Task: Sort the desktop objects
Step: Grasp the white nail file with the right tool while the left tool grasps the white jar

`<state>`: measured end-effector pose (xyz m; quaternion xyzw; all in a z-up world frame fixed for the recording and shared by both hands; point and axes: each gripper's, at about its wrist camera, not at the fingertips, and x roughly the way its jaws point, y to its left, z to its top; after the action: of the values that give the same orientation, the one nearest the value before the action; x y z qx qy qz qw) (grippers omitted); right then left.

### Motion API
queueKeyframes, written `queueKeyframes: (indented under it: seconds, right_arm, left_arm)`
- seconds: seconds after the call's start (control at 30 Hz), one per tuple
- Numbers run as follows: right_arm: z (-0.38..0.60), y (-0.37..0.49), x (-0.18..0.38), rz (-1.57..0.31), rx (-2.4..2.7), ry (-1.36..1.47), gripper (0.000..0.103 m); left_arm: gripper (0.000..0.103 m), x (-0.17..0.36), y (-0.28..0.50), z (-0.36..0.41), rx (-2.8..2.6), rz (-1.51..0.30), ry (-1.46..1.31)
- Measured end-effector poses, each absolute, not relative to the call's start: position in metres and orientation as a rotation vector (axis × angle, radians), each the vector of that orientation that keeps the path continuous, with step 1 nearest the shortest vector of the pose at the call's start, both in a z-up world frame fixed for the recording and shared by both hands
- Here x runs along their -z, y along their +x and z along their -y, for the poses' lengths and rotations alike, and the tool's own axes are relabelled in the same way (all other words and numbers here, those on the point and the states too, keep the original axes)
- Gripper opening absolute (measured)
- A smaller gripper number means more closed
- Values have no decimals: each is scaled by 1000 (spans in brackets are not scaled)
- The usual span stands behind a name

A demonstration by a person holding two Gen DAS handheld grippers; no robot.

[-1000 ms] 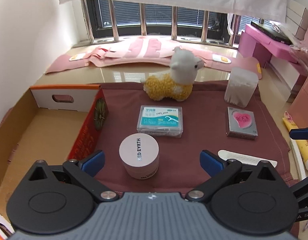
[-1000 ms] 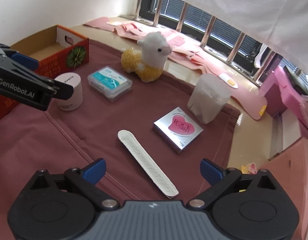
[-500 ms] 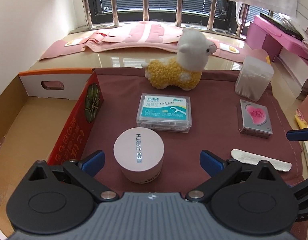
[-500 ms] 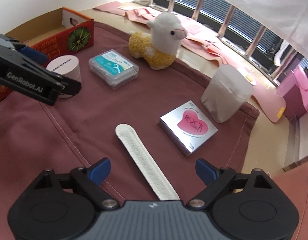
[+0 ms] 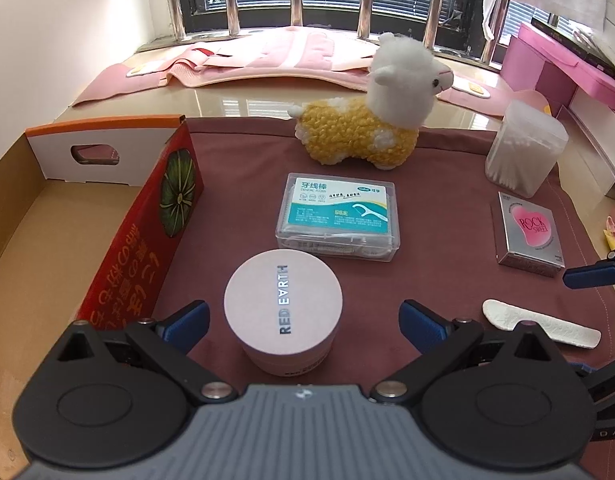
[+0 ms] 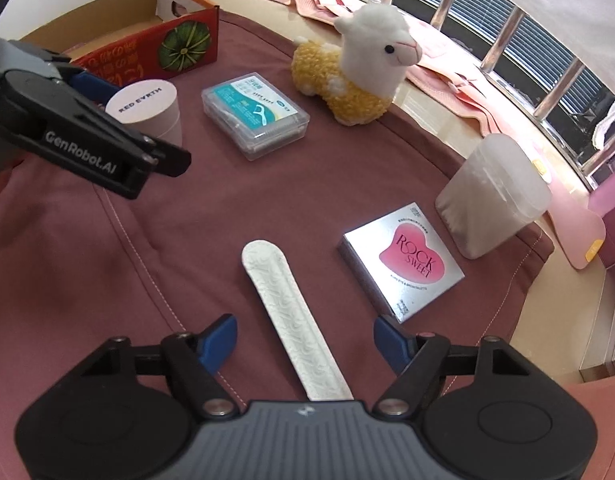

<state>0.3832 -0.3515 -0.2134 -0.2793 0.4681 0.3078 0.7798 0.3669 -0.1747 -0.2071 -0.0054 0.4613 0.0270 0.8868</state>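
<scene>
A pink round jar (image 5: pixel 283 308) marked RED EARTH stands on the maroon cloth (image 5: pixel 235 208). My left gripper (image 5: pixel 303 326) is open, its blue fingers either side of the jar, not touching it. Beyond the jar lie a clear floss-pick box (image 5: pixel 338 216) and a plush alpaca (image 5: pixel 371 120). A white textured strip (image 6: pixel 295 326) lies between the open fingers of my right gripper (image 6: pixel 305 340). A silver box with a pink heart (image 6: pixel 401 258) and a cotton-swab tub (image 6: pixel 493 196) sit to its right. The jar (image 6: pixel 147 110) and my left gripper (image 6: pixel 119 128) also show at the left of the right wrist view.
An open cardboard box (image 5: pixel 67 216) with a red printed side stands left of the cloth. Pink mats (image 5: pixel 267 56) lie below the barred window. Pink furniture (image 5: pixel 563 68) stands at the far right. The cloth's right edge (image 6: pixel 535 256) drops off near the swab tub.
Both grippers have come forward and down. The jar now stands between the left fingers, and the white strip lies between the right fingers. Both stay open.
</scene>
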Motion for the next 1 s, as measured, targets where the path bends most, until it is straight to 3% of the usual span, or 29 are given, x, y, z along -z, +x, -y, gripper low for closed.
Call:
queueKeyframes:
  seconds: [0.17,0.3,0.47,0.57,0.93,1.0]
  right_arm:
    - [353,386,213,-1032,-690,-597,50]
    - [354,389,213,-1049,-712,-604,49]
    - [352,391,212,-1078,-742,-615,32]
    - [351,395,212,-1101,-749,-612,29]
    - [345,401,212,-1137,-747,-658,20]
    - [344,401,211,-1139,-743,-665,19]
  left_arm:
    - [103,210,368,174,-57,-960,-9]
    - [103,212,368,174,-54,-961,-5]
    - [99,213,368,172,-52,-960,-11]
    - [96,214,370,171,-55,-968,-22]
    - [56,218,370,166,-74,-999,-29]
    - [56,218,370,164,-74,-1002,-43]
